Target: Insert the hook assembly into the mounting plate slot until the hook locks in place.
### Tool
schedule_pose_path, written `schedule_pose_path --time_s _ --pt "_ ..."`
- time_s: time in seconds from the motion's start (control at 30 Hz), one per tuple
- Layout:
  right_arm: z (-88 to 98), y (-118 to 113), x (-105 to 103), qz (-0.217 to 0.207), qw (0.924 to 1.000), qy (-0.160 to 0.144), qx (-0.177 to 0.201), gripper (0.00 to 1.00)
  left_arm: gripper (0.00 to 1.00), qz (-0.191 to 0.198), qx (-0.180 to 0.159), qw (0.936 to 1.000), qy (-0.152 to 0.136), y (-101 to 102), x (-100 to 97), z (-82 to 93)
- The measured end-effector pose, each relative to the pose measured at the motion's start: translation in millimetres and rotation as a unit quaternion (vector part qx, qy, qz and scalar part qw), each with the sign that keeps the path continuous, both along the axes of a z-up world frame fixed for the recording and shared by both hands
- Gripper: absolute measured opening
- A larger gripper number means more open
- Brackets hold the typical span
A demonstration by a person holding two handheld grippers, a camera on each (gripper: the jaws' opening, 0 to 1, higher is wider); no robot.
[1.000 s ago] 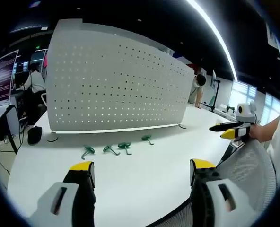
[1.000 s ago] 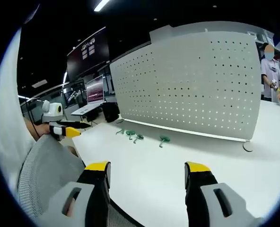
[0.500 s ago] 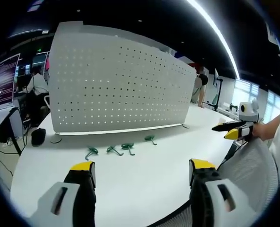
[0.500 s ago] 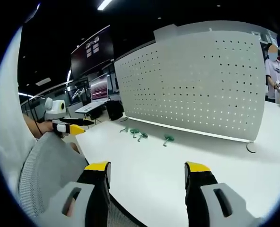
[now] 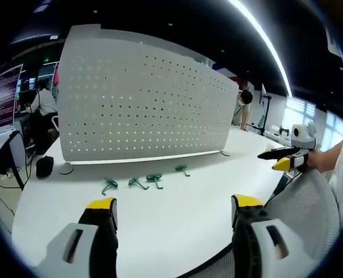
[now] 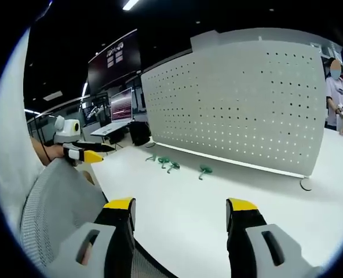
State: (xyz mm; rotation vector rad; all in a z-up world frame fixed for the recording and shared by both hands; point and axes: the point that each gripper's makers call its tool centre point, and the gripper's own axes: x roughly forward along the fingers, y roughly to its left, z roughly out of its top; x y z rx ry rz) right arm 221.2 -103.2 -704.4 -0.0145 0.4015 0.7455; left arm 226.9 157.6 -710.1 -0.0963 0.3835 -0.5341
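In the left gripper view, the left gripper [image 5: 168, 211] is held low over the near edge of the white table [image 5: 177, 208]. Its two yellow-tipped jaws stand wide apart, and nothing is between them. It points toward the big pegboard panel [image 5: 142, 104], which stands upright on the far part of the table with its long side running left to right.

Four small green hooks [image 5: 143, 182] lie flat on the table in a loose row near the foot of the panel. They are well apart from both grippers. They are too small to tell which way each one points.

At the right of this view, a hand [image 5: 317, 160] holds the right gripper [image 5: 278, 159] up in the air over the mesh back of a chair [image 5: 307, 202]. It points left toward the panel.

In the right gripper view, the right gripper [image 6: 180, 211] also has its jaws wide apart and holds nothing. The left gripper [image 6: 89, 152] shows at the left, held level over the chair back [image 6: 55, 202]. The green hooks [image 6: 174, 167] lie on the table [image 6: 218, 202] near the panel [image 6: 241, 104].
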Motion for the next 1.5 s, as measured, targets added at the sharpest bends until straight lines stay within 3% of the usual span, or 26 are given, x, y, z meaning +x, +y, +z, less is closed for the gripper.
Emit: schedule_pose_path --time_s 0.53,0.97,1.2,1.5 --pt "4.2 0 0 0.0 0.9999 -0.005 0.012 0.62 0.83 -0.01 0.021 0.9997 -0.005 -3 -2.1 1.4" --pt "7.3 -3 4 -0.008 0.9999 -0.008 0.01 0.62 0.81 -0.017 0.011 0.9998 -0.006 -1 -0.3 6.3" --pt "5.1 -1 1 0.001 0.9999 -0.01 -0.01 0.62 0.79 -0.027 0.018 0.9994 -0.01 4 7.4 8.5" --pt "6.5 -2 2 0.002 0.9999 -0.009 -0.003 0.62 0.78 -0.032 0.023 0.9991 -0.01 9 19.8 8.0"
